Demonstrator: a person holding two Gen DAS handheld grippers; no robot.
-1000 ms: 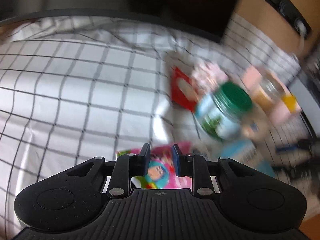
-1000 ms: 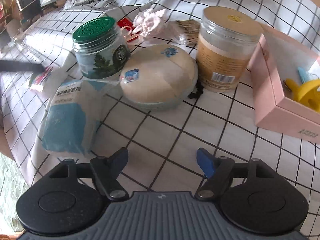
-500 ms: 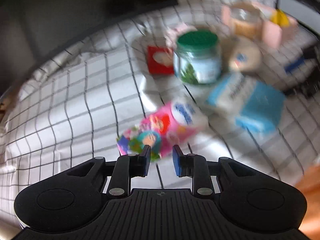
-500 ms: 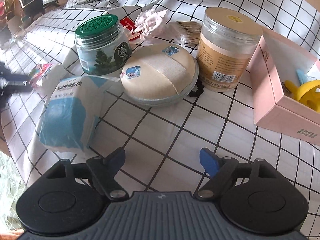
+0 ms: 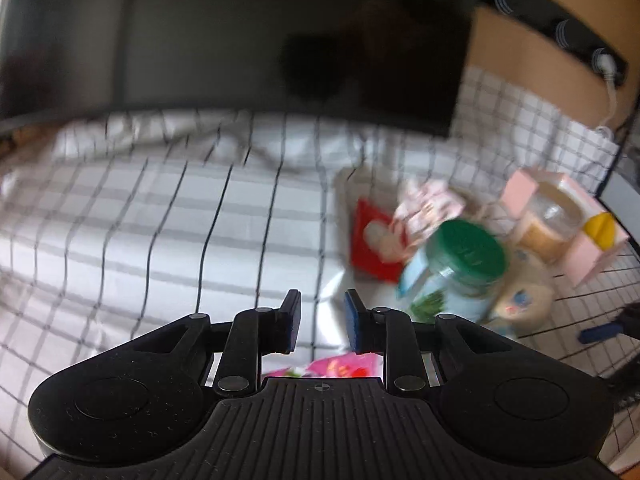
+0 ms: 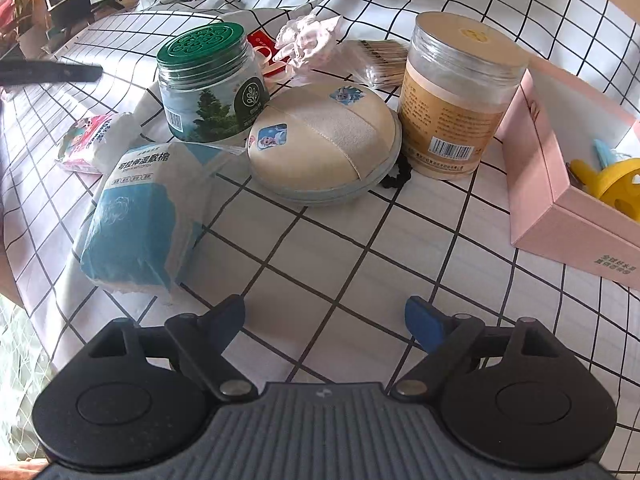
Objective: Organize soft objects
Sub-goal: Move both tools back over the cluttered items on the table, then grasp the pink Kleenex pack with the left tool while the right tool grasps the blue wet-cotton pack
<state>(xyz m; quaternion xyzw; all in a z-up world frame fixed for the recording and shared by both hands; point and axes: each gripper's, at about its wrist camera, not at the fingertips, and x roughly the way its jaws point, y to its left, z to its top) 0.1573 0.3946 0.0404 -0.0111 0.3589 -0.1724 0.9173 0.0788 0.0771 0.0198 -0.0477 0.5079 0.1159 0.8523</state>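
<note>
The left gripper [image 5: 320, 322] hangs over the checked cloth [image 5: 140, 240] with its jaws a small way apart, and nothing is between them. Just under its body, behind the fingertips, an edge of the pink packet [image 5: 340, 366] shows; the fingers do not touch it. Ahead and to the right of this gripper stand the green-lidded jar [image 5: 460, 272] and, behind it, the red packet [image 5: 374, 248], both blurred.

The right gripper [image 6: 324, 320] has its jaws wide apart and holds nothing; only bare cloth lies between the fingertips. Far to its left the pink packet [image 6: 86, 140] lies flat on the cloth. Nearer, ahead and left of the left finger, lies the blue and white soft pack [image 6: 136, 220], with its far end touching the foot of the green-lidded jar [image 6: 208, 80]. Straight ahead of the gripper rests the round beige puff [image 6: 324, 144] in its pale blue case, between the green-lidded jar and the tall clear jar [image 6: 456, 96]. Behind the puff there is a crumpled pink and white cloth piece [image 6: 308, 40] and a bag of cotton swabs [image 6: 380, 64]. A small black hair tie [image 6: 398, 178] lies beside the tall jar. Ahead and to the right stands the open pink box [image 6: 540, 184], with a yellow object [image 6: 612, 184] inside.
</note>
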